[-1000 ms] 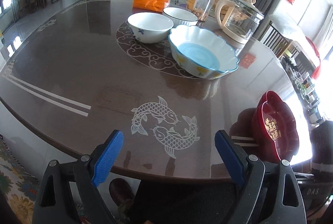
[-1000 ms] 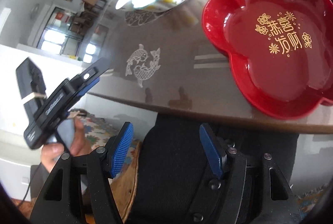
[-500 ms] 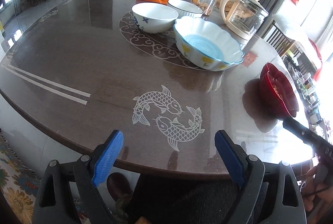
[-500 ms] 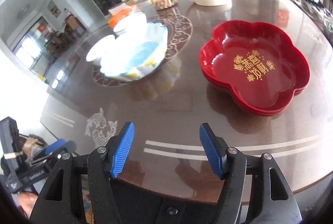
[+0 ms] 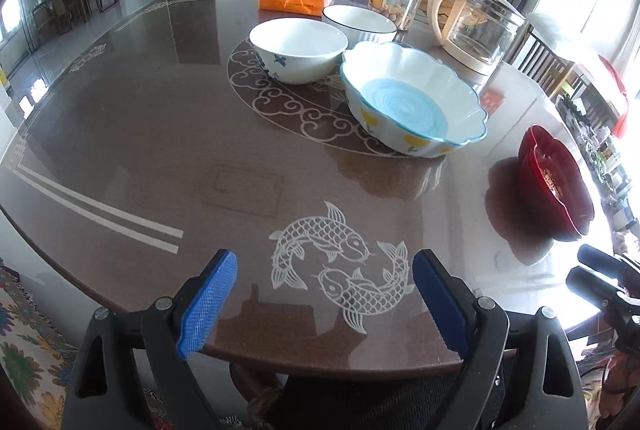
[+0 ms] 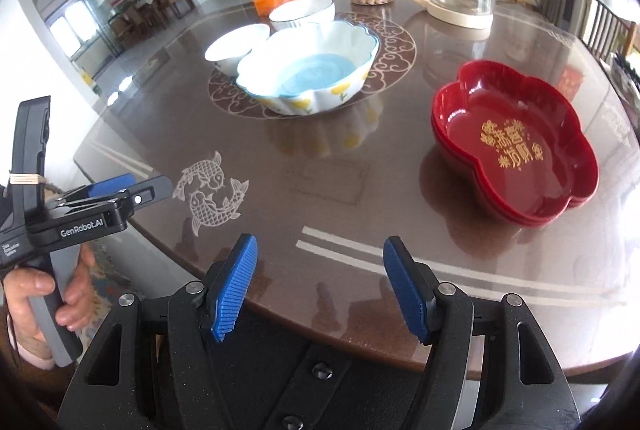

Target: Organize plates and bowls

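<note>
Both the left gripper (image 5: 320, 298) and right gripper (image 6: 318, 286) now hover released, empty, over the table's (image 5: 120, 134) near edge; red plates (image 6: 516, 146) sit stacked toward the right edge, bowls at centre untouched.

You're working in bright daylight that pours in from the windows on the right, blowing out that edge to white in the left wrist view. The glossy tabletop (image 5: 120, 134) throws back glare and mirrors the scalloped bowl (image 6: 308, 78) and red dish (image 6: 516, 150), which cast soft shadows. Both views are sharp, but fisheye bending curves everything toward the dark, vignetted corners.
</note>
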`<action>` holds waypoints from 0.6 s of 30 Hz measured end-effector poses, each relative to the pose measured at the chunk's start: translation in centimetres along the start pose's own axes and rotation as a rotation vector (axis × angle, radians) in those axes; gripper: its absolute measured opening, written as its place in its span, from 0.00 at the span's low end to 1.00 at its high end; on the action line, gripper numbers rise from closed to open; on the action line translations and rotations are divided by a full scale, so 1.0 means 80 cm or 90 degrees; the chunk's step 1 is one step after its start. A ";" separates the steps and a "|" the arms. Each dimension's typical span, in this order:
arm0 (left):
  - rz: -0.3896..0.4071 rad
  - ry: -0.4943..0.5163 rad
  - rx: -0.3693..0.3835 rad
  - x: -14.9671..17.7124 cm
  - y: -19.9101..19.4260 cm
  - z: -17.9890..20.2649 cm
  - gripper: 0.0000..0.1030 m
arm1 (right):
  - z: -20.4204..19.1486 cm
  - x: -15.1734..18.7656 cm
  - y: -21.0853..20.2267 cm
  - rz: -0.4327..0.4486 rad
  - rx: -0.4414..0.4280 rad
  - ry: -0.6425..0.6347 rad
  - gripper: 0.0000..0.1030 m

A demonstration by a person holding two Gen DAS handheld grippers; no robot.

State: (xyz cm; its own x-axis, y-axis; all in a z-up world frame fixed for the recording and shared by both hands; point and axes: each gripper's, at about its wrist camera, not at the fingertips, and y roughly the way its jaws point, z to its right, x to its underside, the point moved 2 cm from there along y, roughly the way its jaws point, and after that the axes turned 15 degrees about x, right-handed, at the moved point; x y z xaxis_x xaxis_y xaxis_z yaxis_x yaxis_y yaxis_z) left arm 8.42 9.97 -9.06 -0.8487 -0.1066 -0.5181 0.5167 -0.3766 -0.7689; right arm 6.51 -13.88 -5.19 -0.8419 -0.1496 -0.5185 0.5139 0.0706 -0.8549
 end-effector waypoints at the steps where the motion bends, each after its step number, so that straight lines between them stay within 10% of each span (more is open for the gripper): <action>1: 0.002 -0.002 -0.001 -0.007 0.001 -0.002 0.87 | 0.004 -0.008 -0.002 0.003 0.002 0.005 0.68; 18: 0.082 0.025 -0.050 -0.033 -0.041 0.031 0.87 | 0.017 -0.035 -0.044 0.133 0.079 0.076 0.67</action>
State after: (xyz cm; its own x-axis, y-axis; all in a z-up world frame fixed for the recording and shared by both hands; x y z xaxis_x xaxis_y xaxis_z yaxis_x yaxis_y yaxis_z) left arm 8.66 9.23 -4.26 -0.7707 -0.1124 -0.6273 0.6293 -0.2892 -0.7213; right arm 7.29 -15.03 -0.70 -0.7253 -0.0263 -0.6879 0.6884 -0.0346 -0.7245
